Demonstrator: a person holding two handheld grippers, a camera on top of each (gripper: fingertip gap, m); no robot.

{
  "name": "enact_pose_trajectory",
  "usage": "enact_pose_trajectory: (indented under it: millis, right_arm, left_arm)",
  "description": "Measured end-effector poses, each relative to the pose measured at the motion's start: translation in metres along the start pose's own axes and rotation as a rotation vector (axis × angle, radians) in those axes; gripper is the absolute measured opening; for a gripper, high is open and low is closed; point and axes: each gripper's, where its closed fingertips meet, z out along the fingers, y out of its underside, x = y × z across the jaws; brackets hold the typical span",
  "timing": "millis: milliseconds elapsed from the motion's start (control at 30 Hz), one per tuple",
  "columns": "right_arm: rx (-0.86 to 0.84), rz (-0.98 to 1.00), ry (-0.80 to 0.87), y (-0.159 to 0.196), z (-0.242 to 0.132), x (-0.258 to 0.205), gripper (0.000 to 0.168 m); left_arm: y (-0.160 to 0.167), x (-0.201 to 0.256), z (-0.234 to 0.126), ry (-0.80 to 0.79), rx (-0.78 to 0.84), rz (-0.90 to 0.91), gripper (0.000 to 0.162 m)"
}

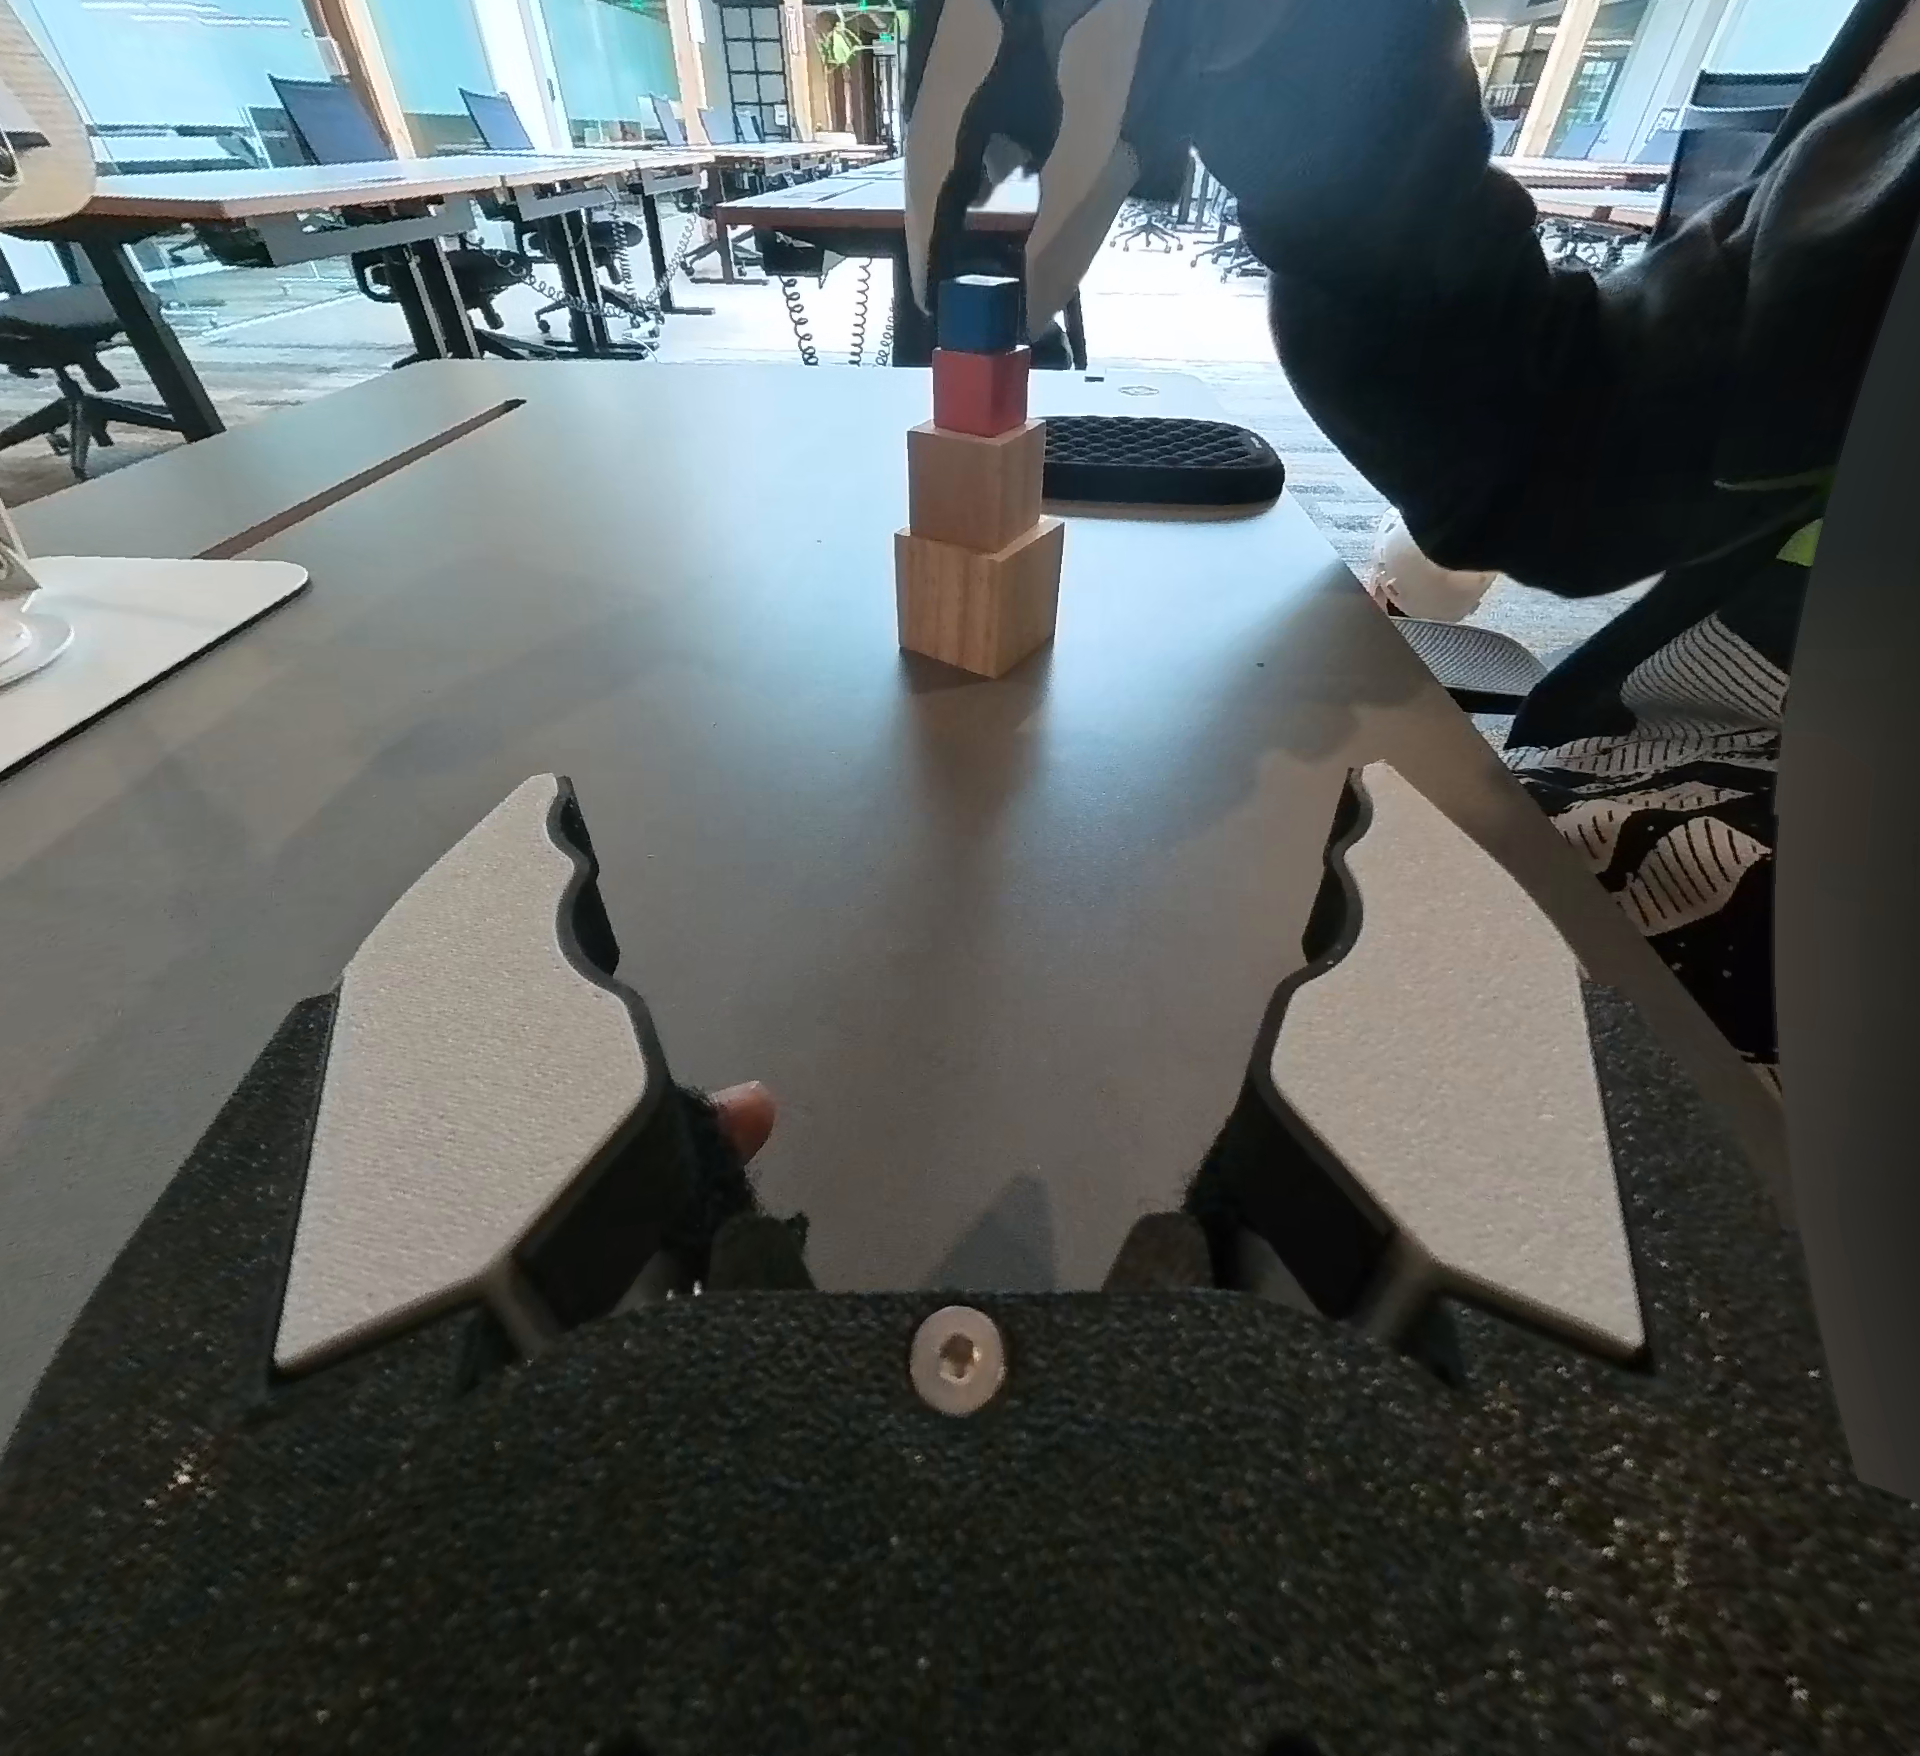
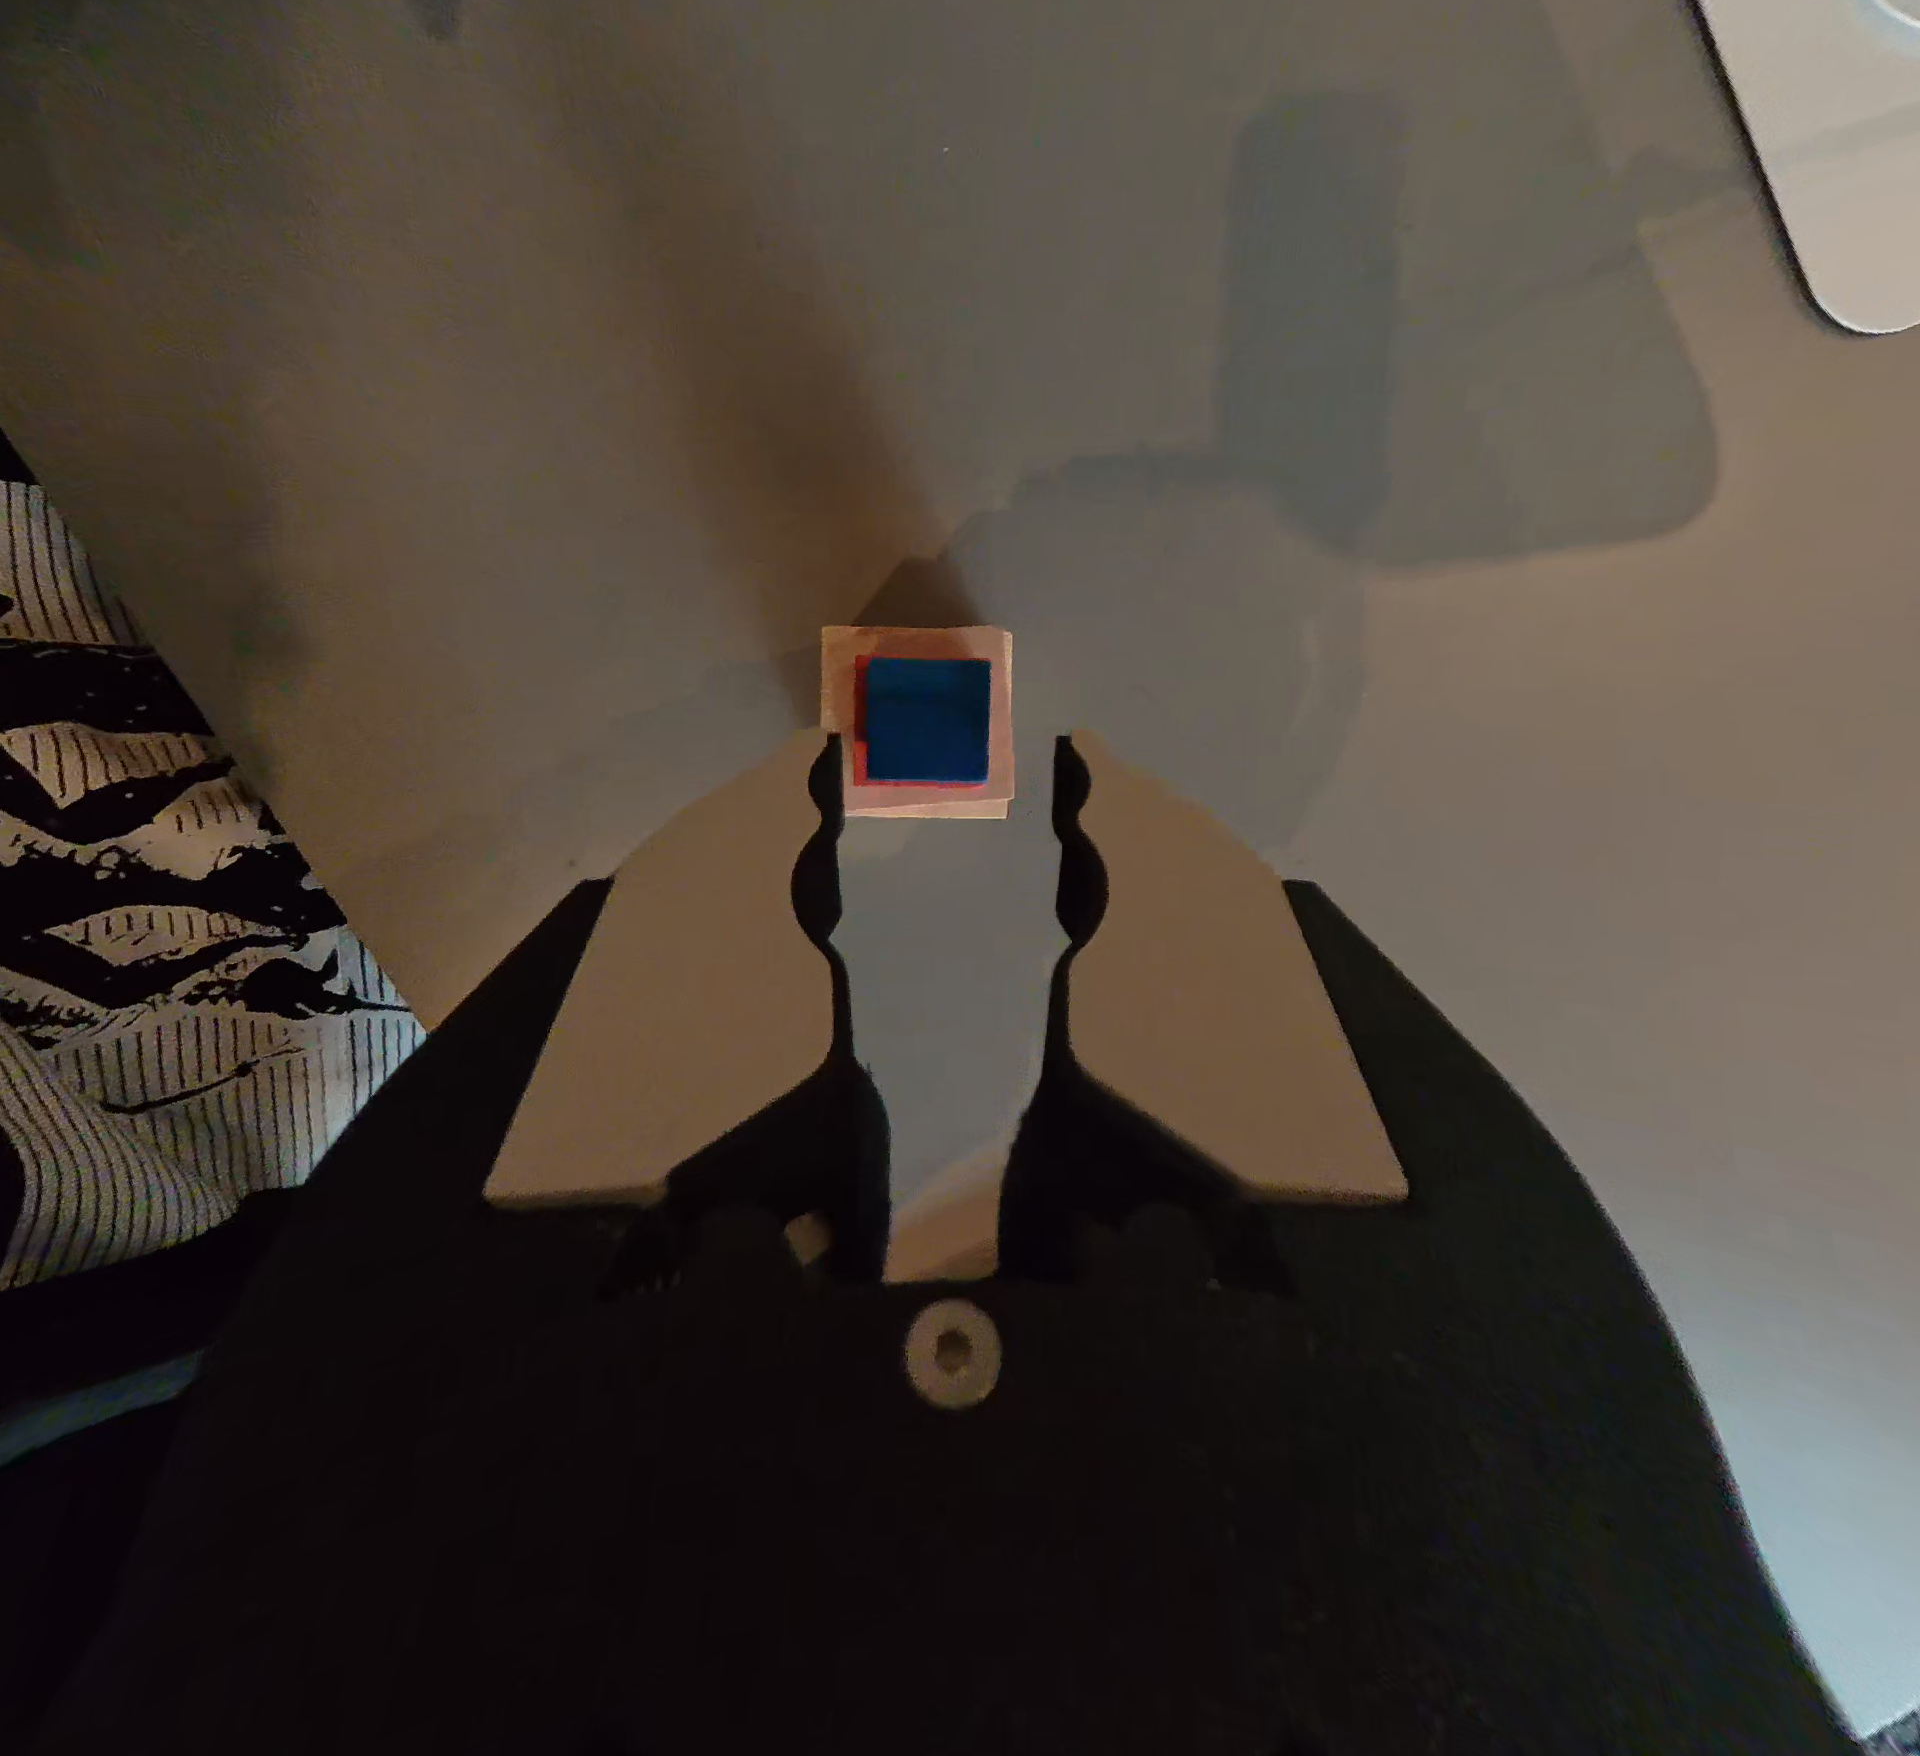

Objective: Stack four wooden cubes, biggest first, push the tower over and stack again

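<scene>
A tower of four cubes stands on the dark table (image 1: 623,667): a large plain wooden cube (image 1: 977,605) at the bottom, a smaller plain one (image 1: 971,485), a red cube (image 1: 977,392), and a blue cube (image 1: 975,314) on top. My right gripper (image 1: 977,293) points down over the tower, its fingers either side of the blue cube with small gaps. In the right wrist view the right gripper (image 2: 943,745) is open around the blue cube (image 2: 925,719). My left gripper (image 1: 956,787) is wide open and empty, low over the table in front of the tower.
A black mesh wrist pad (image 1: 1153,459) lies just behind the tower to the right. A white stand base (image 1: 125,636) sits at the left; it also shows in the right wrist view (image 2: 1818,96). The table's right edge (image 1: 1455,698) is close to the tower, with a person's patterned clothing (image 1: 1683,833) beyond.
</scene>
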Motion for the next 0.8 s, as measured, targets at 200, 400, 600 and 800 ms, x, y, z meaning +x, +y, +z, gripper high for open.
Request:
enact_pose_trajectory:
  millis: [200, 400, 600, 800]
  right_arm:
    - [0.195, -0.013, 0.061, 0.000, -0.021, 0.003, 0.048]
    - [0.579, -0.197, 0.063, 0.012, -0.037, -0.002, 0.030]
    - [0.728, -0.183, -0.004, 0.031, -0.034, 0.007, 0.001]
    - [0.649, -0.185, 0.007, 0.044, 0.001, 0.018, 0.000]
  left_arm:
    - [0.000, 0.000, 0.000, 0.006, -0.003, -0.003, 0.131]
    - [0.000, -0.001, 0.000, -0.004, 0.002, 0.000, 0.131]
    - [0.000, -0.002, 0.000, -0.010, 0.004, -0.003, 0.130]
    - [-0.001, -0.002, -0.001, -0.008, 0.007, -0.010, 0.130]
